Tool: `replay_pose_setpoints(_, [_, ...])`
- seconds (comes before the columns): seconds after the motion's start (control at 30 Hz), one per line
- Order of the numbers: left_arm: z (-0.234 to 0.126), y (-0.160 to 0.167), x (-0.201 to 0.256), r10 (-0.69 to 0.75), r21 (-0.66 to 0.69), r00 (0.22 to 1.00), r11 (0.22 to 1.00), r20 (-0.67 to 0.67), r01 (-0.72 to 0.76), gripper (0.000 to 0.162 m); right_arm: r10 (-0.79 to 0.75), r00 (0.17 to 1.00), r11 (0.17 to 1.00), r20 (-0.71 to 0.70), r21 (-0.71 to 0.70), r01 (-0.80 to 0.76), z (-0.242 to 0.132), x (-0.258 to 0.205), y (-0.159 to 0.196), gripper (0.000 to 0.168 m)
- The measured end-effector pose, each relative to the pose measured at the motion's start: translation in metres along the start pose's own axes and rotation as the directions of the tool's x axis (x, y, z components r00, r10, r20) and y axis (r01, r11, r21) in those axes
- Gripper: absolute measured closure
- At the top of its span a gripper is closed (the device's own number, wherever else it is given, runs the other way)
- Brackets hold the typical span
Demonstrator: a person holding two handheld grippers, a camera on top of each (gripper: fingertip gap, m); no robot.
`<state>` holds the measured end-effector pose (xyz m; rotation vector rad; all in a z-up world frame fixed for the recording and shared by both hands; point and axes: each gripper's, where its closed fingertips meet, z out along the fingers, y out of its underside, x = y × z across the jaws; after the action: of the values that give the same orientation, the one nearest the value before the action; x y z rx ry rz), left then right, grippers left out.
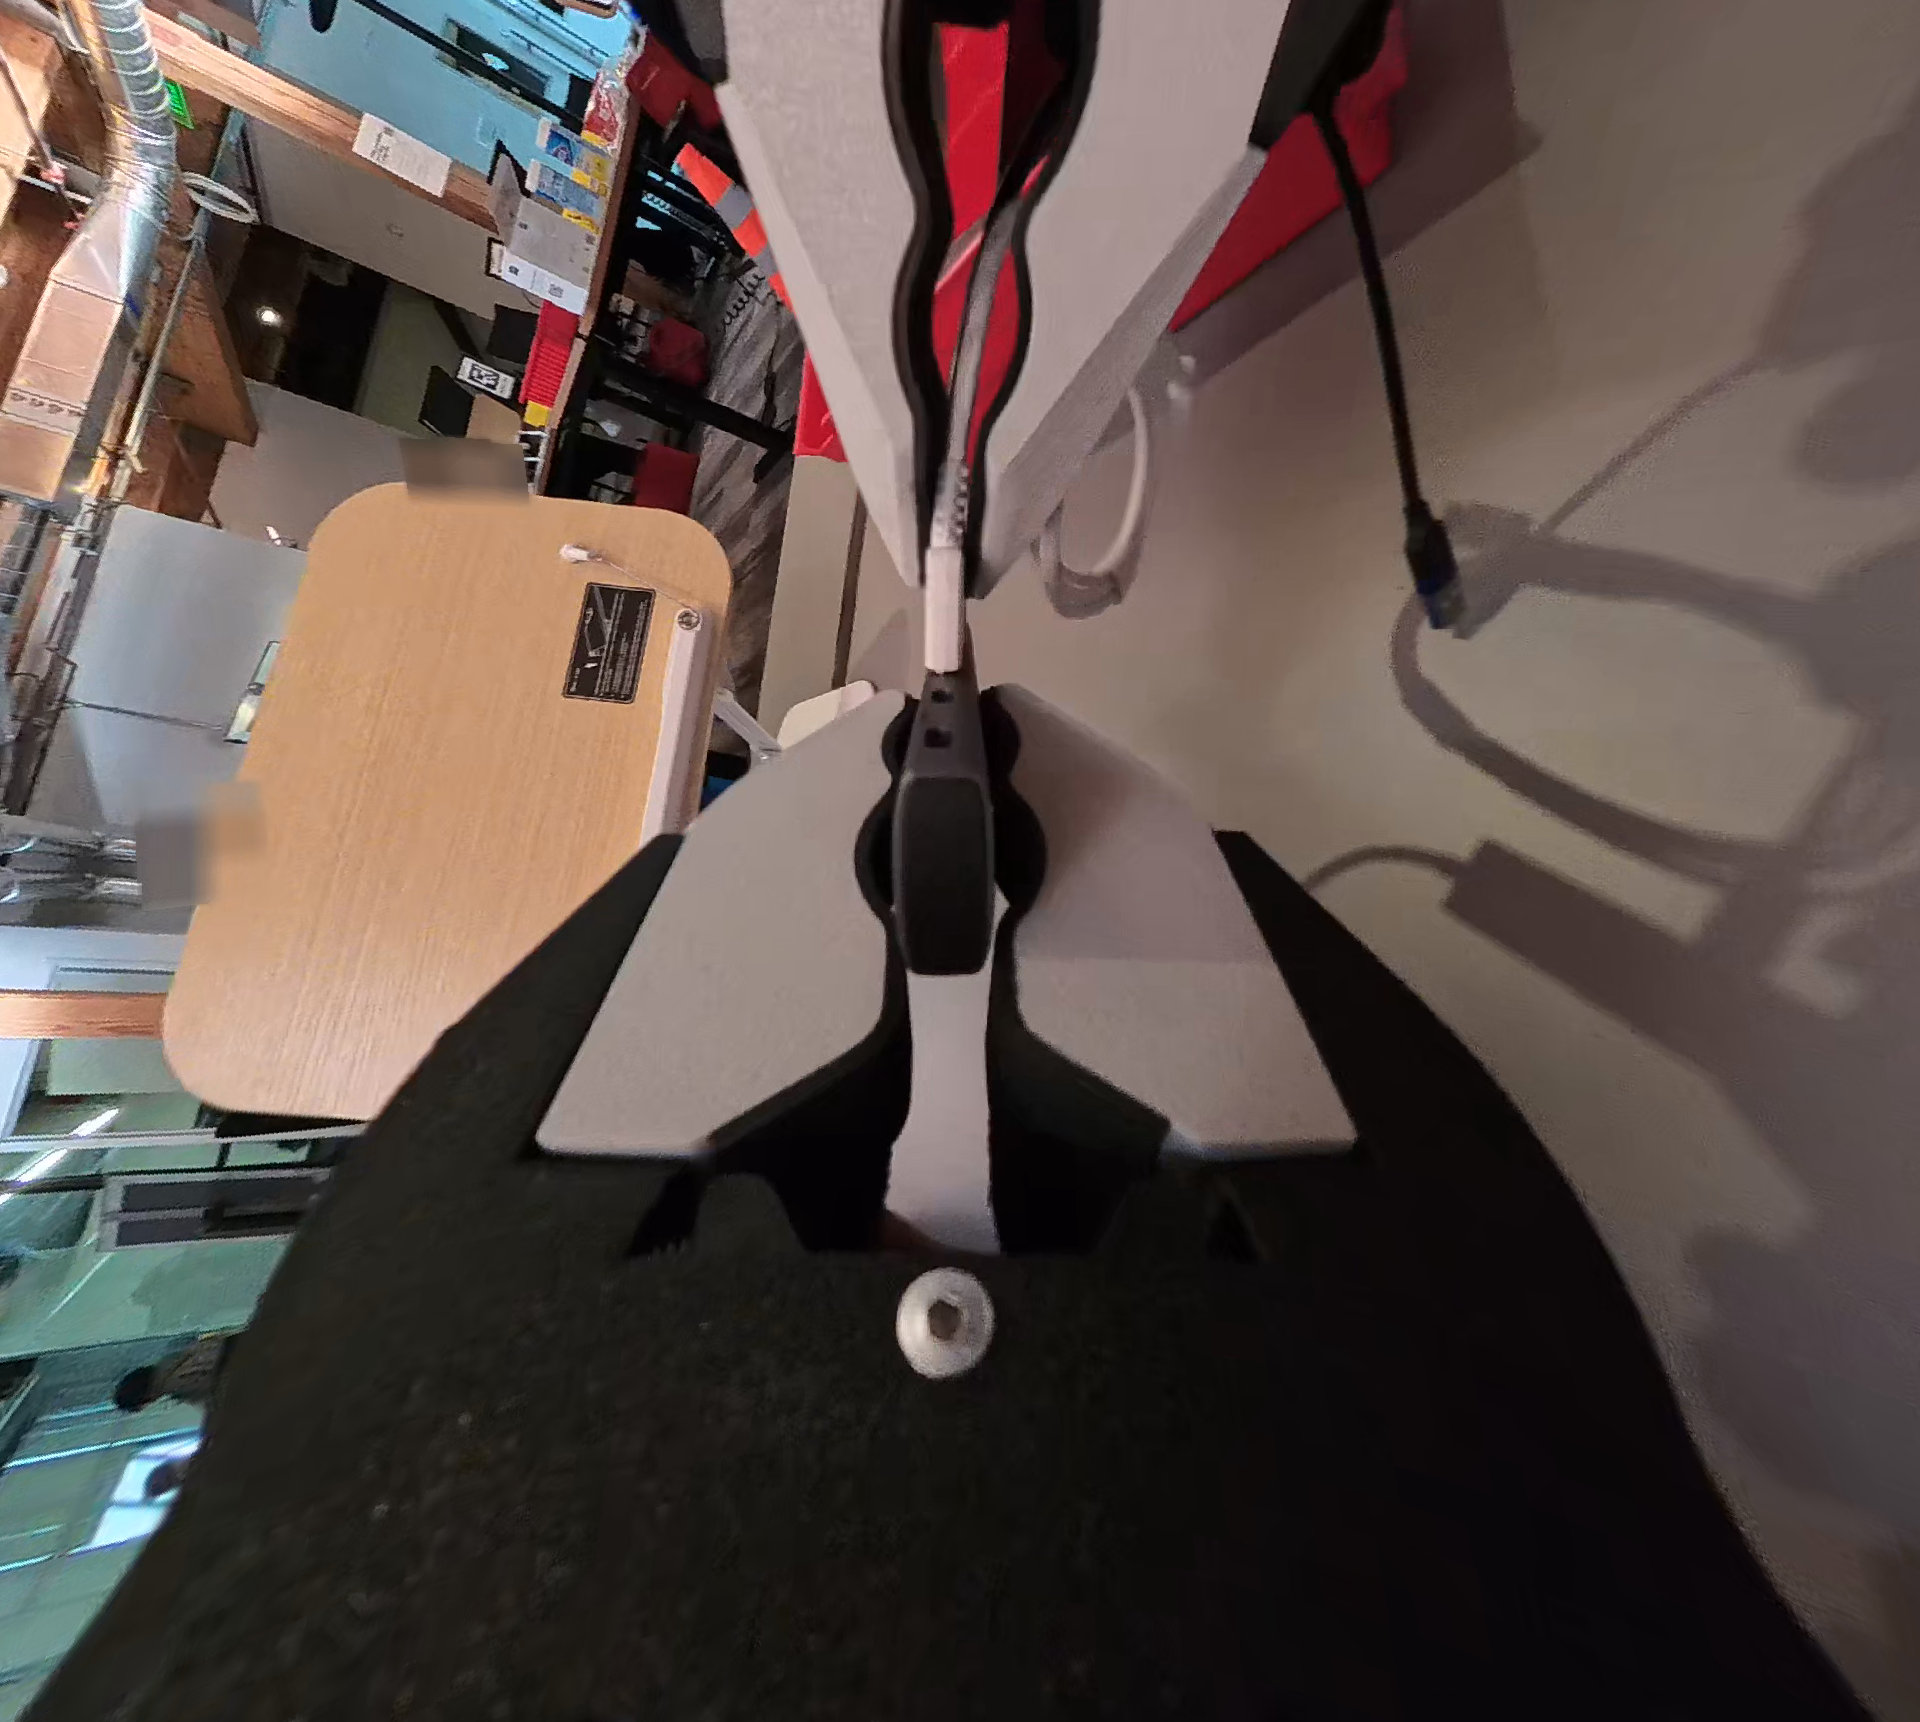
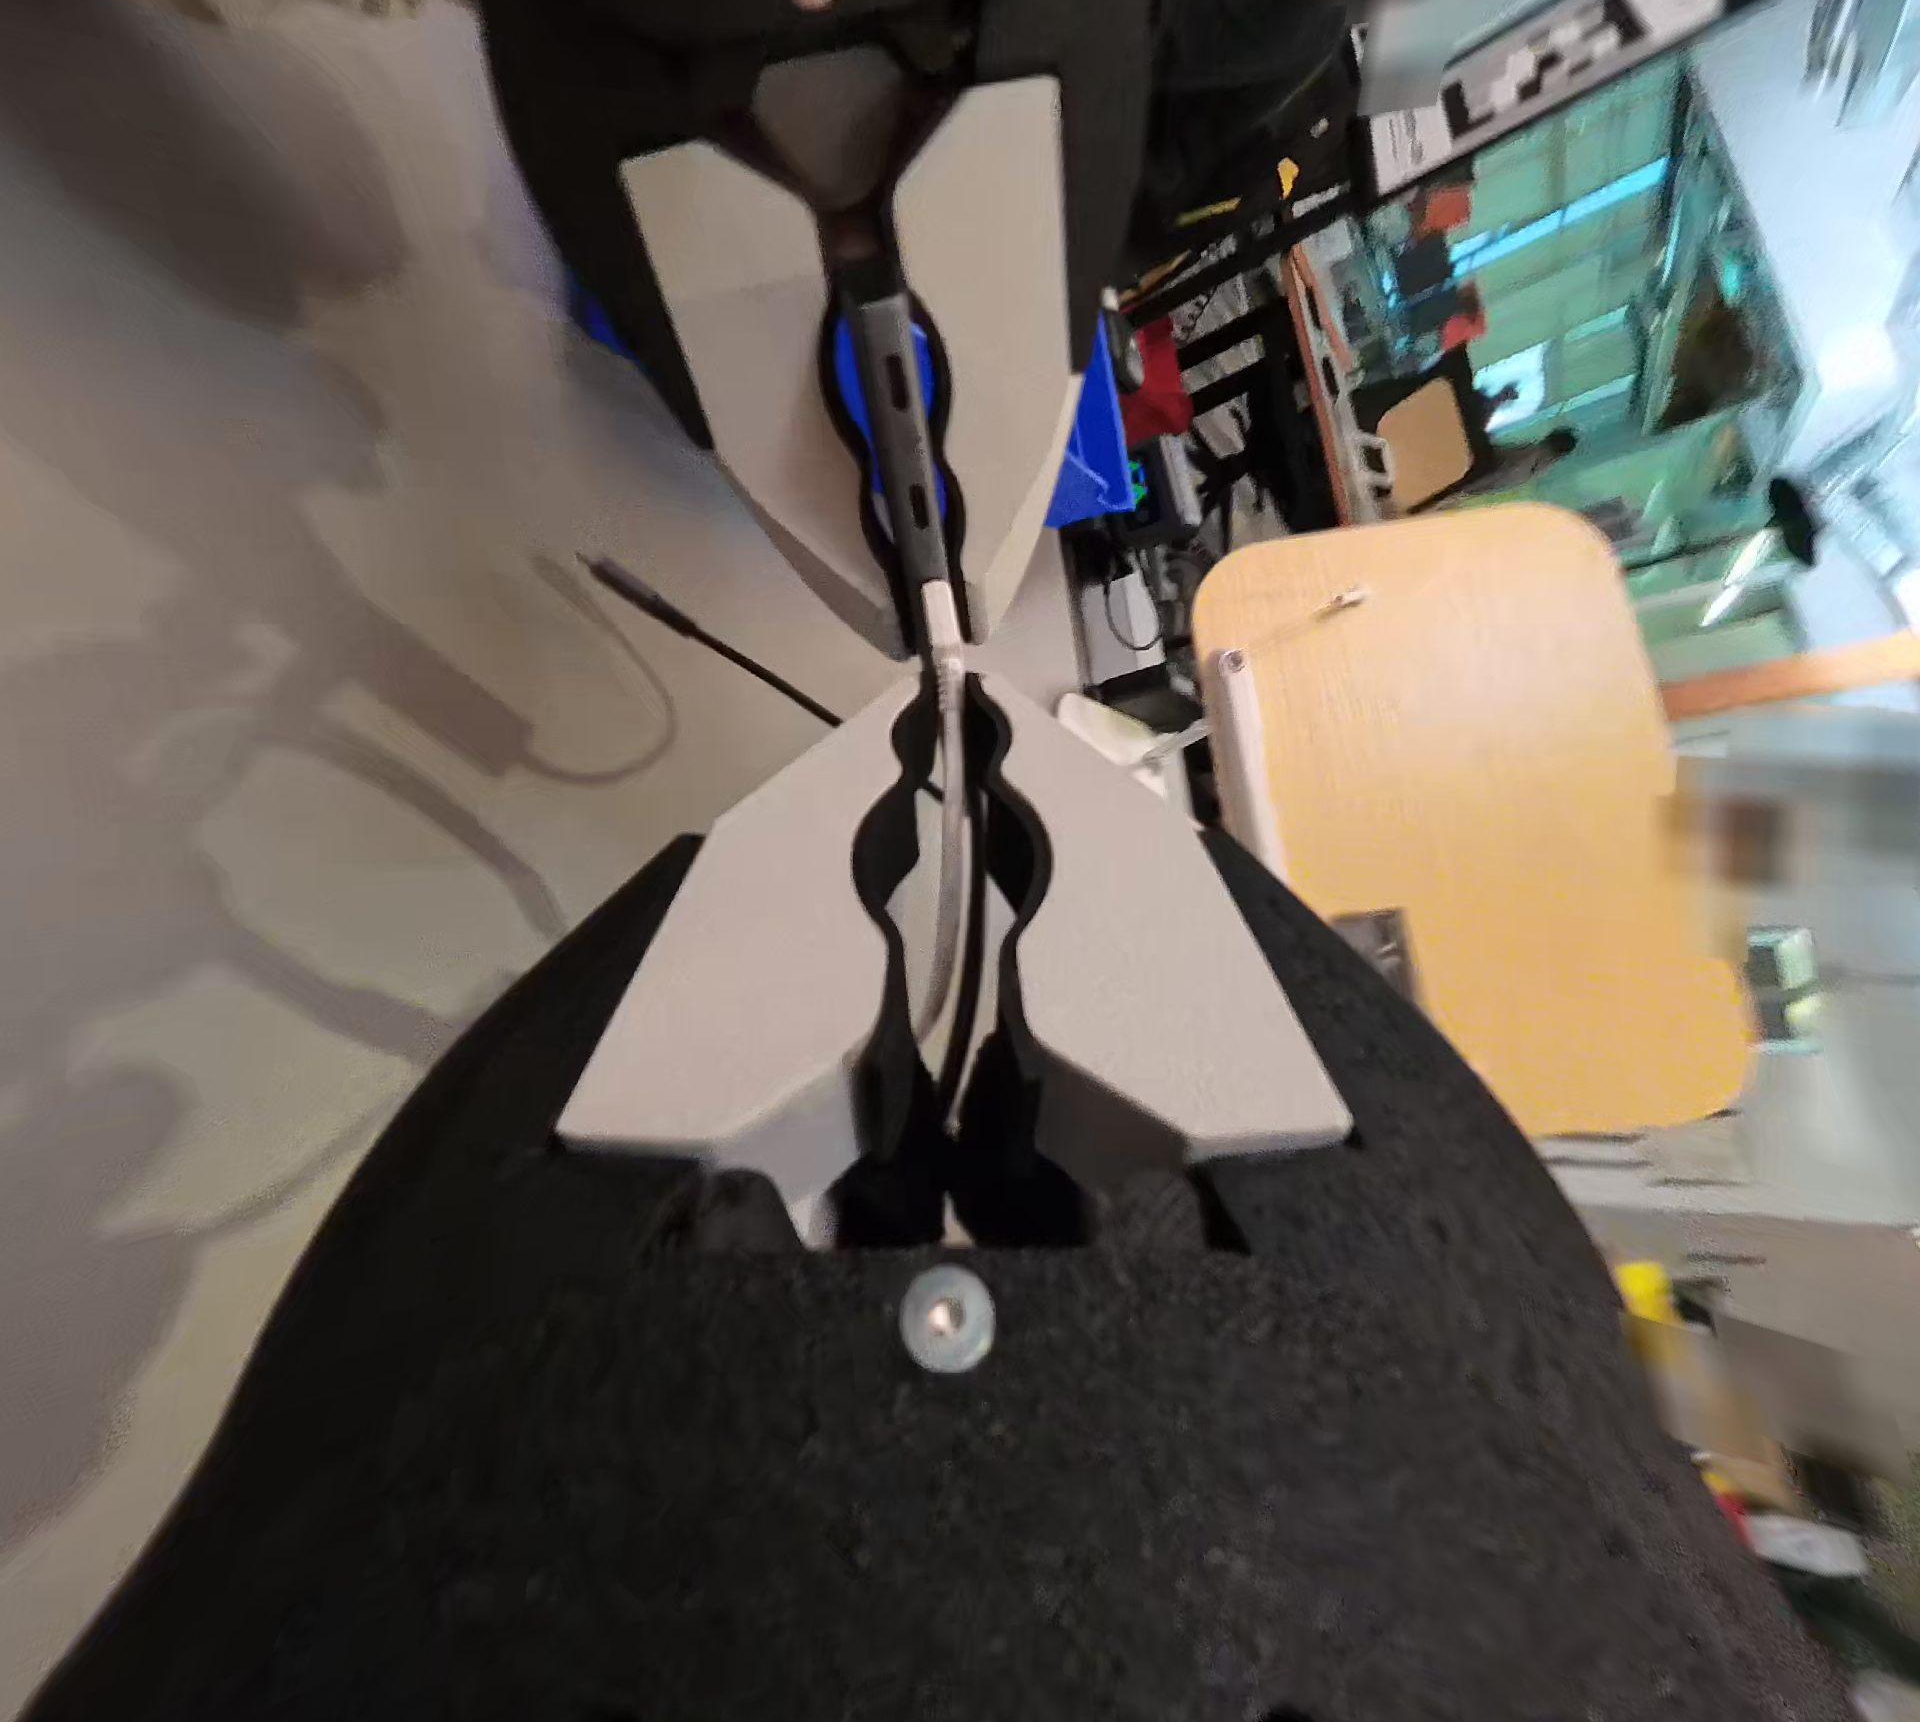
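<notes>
My left gripper (image 1: 943, 704) is shut on a dark grey hub (image 1: 940, 841) with small ports along its edge. My right gripper (image 2: 945, 690) faces it tip to tip and is shut on a grey-white cable (image 2: 951, 893) just behind its white plug (image 2: 940, 618). The plug (image 1: 942, 623) meets the end of the hub (image 2: 899, 405). I cannot tell how far in it sits. The right gripper (image 1: 945, 571) comes in from the top of the left wrist view, and the left gripper (image 2: 935, 633) from the top of the right wrist view. Both are held above a white table (image 1: 1610, 270).
A black cable with a blue-tipped plug (image 1: 1429, 571) and a white cable loop (image 1: 1122, 529) lie on the table. Another thin dark cable (image 2: 717, 633) lies there too. A light wooden tabletop (image 1: 436, 789) stands beyond. Red bins (image 1: 1236, 259) and a blue bin (image 2: 1091, 446) are behind.
</notes>
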<state>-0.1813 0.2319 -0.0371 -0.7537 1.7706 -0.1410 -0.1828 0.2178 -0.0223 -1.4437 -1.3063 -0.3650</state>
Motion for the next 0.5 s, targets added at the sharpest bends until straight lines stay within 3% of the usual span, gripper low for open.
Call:
replay_pose_setpoints(0.07, [0.0, 0.0, -0.004, 0.016, 0.0, 0.999, 1.0, 0.046, -0.016, 0.152, 0.161, 0.987, 0.987, 0.017, 0.012, -0.161, -0.001, 0.001, 0.002, 0.164])
replay_pose_setpoints(0.17, [-0.005, 0.01, -0.009, 0.101, -0.07, 0.973, 0.994, 0.205, -0.088, 0.152, 0.377, 0.923, 0.921, 0.077, 0.077, -0.383, -0.015, 0.005, -0.008, 0.15])
replay_pose_setpoints(0.23, [-0.012, 0.023, 0.0, 0.176, -0.158, 0.936, 0.979, 0.306, -0.132, 0.151, 0.558, 0.811, 0.81, 0.176, 0.097, -0.578, -0.025, 0.002, -0.02, 0.143])
replay_pose_setpoints(0.33, [-0.025, 0.046, 0.024, 0.26, -0.279, 0.88, 0.948, 0.398, -0.153, 0.152, 0.725, 0.572, 0.546, 0.383, 0.186, -0.817, -0.041, -0.019, -0.049, 0.148])
replay_pose_setpoints(0.4, [-0.031, 0.05, 0.036, 0.273, -0.3, 0.874, 0.941, 0.402, -0.156, 0.152, 0.773, 0.464, 0.439, 0.432, 0.162, -0.883, -0.032, -0.046, -0.047, 0.149])
replay_pose_setpoints(0.5, [-0.034, 0.041, 0.032, 0.196, -0.243, 0.876, 0.966, 0.442, -0.093, 0.152, 0.813, 0.464, 0.433, 0.351, 0.168, -0.885, 0.0, -0.074, -0.023, 0.143])
